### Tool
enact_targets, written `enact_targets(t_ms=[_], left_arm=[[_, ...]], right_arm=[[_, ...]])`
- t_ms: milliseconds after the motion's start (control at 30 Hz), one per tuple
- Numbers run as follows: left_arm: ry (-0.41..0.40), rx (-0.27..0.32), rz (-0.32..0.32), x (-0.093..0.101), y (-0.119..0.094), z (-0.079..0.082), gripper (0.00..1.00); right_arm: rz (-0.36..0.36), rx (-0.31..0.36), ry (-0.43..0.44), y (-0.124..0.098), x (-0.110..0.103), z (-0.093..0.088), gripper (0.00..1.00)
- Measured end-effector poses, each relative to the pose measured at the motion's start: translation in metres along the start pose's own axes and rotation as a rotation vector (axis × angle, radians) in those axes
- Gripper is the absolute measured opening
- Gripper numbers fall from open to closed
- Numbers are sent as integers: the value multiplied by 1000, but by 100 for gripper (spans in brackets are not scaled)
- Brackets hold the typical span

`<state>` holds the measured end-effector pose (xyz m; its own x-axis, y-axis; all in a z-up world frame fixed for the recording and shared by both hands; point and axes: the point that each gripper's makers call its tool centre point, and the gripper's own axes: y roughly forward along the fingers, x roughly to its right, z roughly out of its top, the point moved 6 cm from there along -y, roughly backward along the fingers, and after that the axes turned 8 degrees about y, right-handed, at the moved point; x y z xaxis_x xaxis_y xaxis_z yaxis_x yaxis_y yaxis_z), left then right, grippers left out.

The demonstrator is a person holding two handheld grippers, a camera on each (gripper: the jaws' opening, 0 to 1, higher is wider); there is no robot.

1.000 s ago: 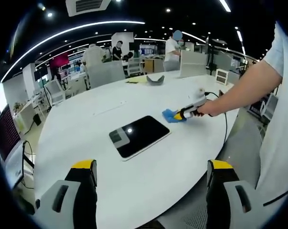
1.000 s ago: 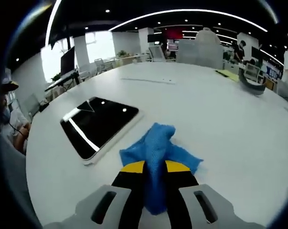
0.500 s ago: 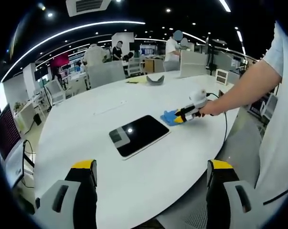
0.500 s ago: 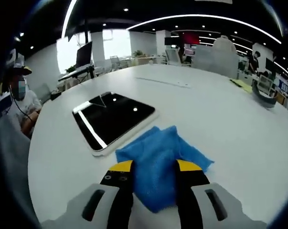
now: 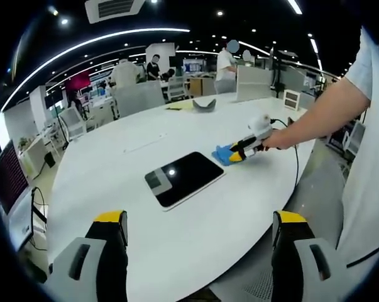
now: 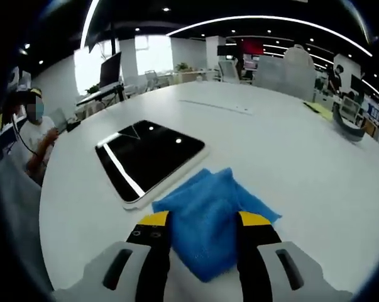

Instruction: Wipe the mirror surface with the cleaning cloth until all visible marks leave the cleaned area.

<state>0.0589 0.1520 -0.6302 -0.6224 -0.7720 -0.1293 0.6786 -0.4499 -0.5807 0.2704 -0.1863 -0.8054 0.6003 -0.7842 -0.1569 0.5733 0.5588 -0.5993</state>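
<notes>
White table (image 6: 290,145), mirror (image 6: 148,157), blue cloth (image 6: 208,211)

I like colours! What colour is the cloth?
Blue. The cloth shows best in the right gripper view.

A flat rectangular mirror with a dark glossy face and white frame (image 6: 148,157) lay on the white table, reflecting ceiling lights. A crumpled blue cleaning cloth (image 6: 208,214) lay just beside one of its corners; whether they touched could not be told. The mirror (image 5: 184,178) and cloth (image 5: 224,153) also appeared in the left gripper view.
</notes>
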Motion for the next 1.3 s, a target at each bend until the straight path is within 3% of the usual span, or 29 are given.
enact_targets(t_ms=[267, 400, 567, 900, 1033, 1300], left_arm=[[-24, 33, -1, -12, 1, 3, 97], [-37, 56, 0, -22, 0, 4, 97], [-23, 57, -4, -30, -1, 1, 97], [4, 78, -28, -44, -2, 1, 97], [8, 93, -30, -49, -5, 2, 97], [-11, 114, -36, -55, -7, 3, 98]], right_arm=[[29, 86, 3, -26, -16, 26, 45], [26, 161, -37, -51, -32, 49, 49], [34, 197, -34, -78, -55, 63, 51], [71, 261, -22, -118, -112, 78, 71], [71, 311, 46, -138, -130, 79, 78], [72, 273, 23, -146, -147, 67, 91]])
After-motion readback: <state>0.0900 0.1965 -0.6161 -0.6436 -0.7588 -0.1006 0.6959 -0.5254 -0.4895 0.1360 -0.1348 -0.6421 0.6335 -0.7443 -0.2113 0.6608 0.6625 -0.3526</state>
